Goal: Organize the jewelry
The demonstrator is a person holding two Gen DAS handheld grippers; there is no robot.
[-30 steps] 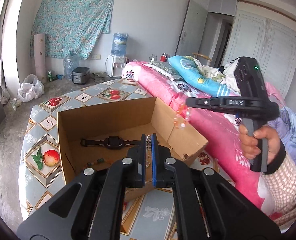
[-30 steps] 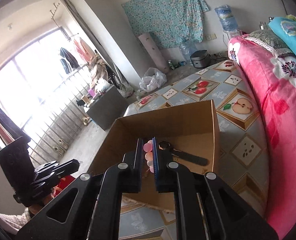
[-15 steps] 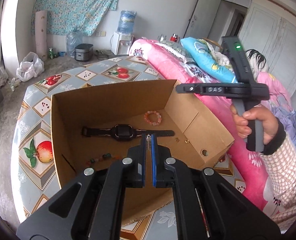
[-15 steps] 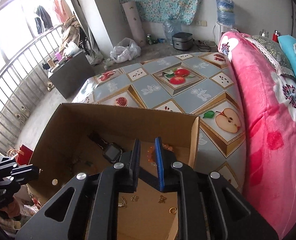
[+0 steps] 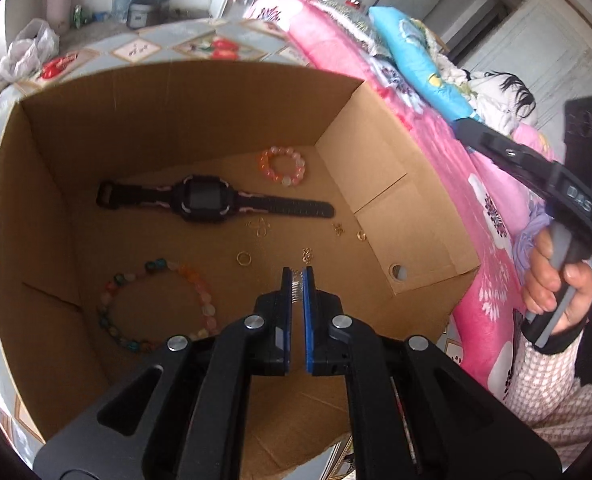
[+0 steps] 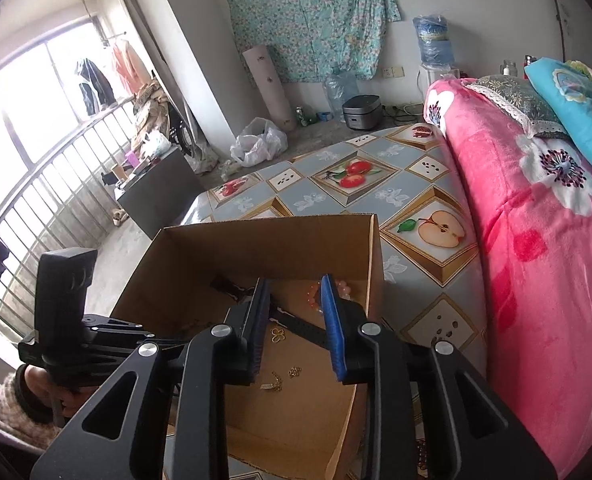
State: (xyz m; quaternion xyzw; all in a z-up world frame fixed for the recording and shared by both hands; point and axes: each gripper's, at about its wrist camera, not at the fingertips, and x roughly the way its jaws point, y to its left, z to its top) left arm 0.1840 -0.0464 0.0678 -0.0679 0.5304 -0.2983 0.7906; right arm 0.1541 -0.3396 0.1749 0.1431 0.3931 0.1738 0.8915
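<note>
Jaws of my left gripper [image 5: 296,276] clamp a small silver chain [image 5: 295,285] over the box [image 5: 392,184]; my right gripper [image 6: 296,300] is opening, empty, its bracelet [image 5: 282,165] delivered.

A: Where does the light come from?
B: Daylight from the window [image 6: 28,120], which is overexposed to white. Inside the cardboard box [image 5: 144,120] it is dimmer, with soft shadows.
A: Any blur?
B: Both pictures are sharp; the fisheye bends the edges, and the corners are black.

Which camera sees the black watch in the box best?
The left wrist view: the black wristwatch lies flat on the brown cardboard box floor, face and both straps clear. In the right wrist view, only bits of its strap show, between and behind the claw's fingers.
</note>
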